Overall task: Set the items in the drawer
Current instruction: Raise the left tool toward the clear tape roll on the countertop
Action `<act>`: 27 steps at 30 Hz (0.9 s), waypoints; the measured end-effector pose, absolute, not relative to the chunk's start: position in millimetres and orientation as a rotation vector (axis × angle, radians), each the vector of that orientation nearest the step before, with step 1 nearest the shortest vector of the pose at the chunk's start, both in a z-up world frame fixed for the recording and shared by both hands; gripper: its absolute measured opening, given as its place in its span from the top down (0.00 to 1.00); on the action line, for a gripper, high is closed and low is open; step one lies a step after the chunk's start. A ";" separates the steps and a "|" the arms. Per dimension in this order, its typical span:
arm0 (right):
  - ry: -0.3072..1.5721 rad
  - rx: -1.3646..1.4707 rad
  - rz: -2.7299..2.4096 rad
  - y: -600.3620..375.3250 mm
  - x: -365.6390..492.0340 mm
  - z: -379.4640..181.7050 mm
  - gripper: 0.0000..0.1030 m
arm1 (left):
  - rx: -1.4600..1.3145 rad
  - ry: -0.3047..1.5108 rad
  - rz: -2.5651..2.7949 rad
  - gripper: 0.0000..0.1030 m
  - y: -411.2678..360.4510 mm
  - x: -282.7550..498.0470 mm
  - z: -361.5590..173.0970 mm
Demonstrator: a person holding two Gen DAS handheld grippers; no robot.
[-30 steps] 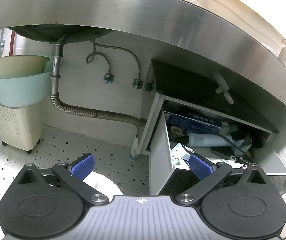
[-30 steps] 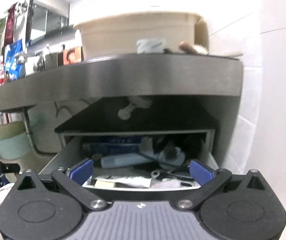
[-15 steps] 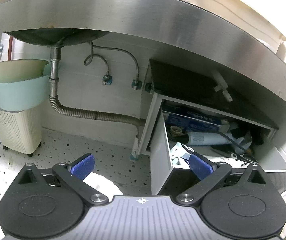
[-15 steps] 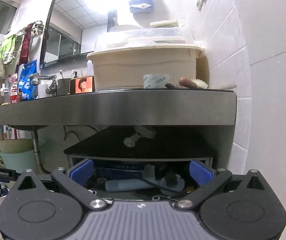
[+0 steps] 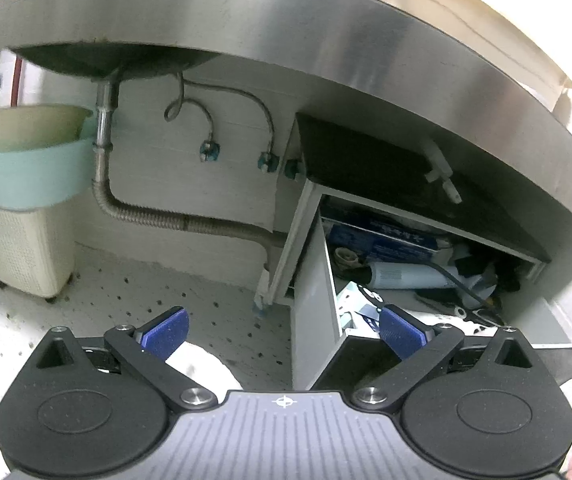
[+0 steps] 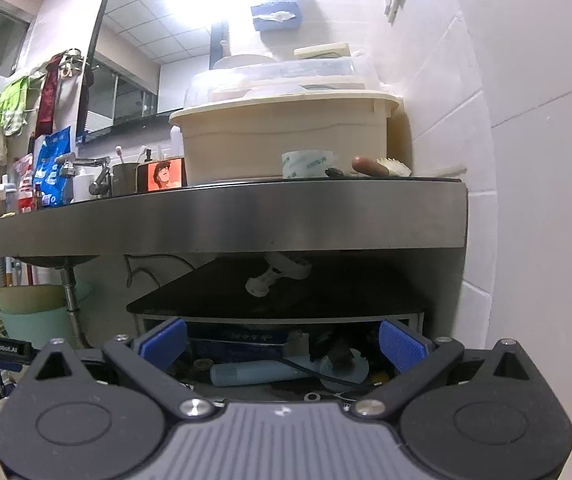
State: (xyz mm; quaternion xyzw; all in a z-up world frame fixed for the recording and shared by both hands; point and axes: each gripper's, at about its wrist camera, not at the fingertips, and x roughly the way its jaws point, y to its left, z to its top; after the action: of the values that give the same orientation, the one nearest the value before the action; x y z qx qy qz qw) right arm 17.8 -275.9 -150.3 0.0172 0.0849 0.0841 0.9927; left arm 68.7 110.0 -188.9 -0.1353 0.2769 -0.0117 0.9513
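From the left wrist view, the left hand-held gripper point(image 5: 283, 330) hangs low in front of the steel bench point(image 5: 326, 40), its blue fingers spread wide with nothing between them. Beyond its right finger the drawer point(image 5: 314, 312) stands pulled out under the bench, tilted in this view and crowded with things: a blue box point(image 5: 382, 240) at the back, a pale tube point(image 5: 402, 276) lying across the middle, a black cable point(image 5: 458, 284) over it. To the left, a ribbed drain hose point(image 5: 157, 218) runs down from the sink bowl point(image 5: 101, 56) and along the wall. Two stacked basins point(image 5: 29, 160) sit on a cream basket point(image 5: 21, 248) on the speckled floor point(image 5: 157, 300).

From the right wrist view, the right hand-held gripper point(image 6: 283, 344) faces the drawer point(image 6: 281, 360) head on, fingers equally wide apart and empty. Between them show the same blue box point(image 6: 237, 340) and pale tube point(image 6: 257, 374). On the bench point(image 6: 245, 220) above, at its right end against the tiled wall, stand a large beige tub point(image 6: 286, 144), a roll of tape point(image 6: 308, 164) in front of it and a brush point(image 6: 382, 166) beside that. Farther left are a tap point(image 6: 85, 166) and a small lit screen point(image 6: 165, 174).
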 end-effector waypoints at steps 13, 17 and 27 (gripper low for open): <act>0.203 0.049 0.179 -276.0 25.0 -153.4 0.00 | -0.091 0.752 -0.171 0.04 79.3 89.5 -154.6; 0.204 0.050 0.183 -275.2 24.9 -153.7 0.00 | -0.081 0.832 -0.255 0.04 62.4 101.7 -122.2; 0.188 0.104 0.188 -283.4 22.5 -153.8 0.00 | -0.119 1.052 -0.415 0.04 -5.9 144.0 -21.6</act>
State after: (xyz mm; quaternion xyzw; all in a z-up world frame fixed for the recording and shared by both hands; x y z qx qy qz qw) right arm 22.5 -283.4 -153.8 0.0516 0.0937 0.0939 0.9898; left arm 144.0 -5.9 -21.6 -0.0563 0.4980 -0.1967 0.8427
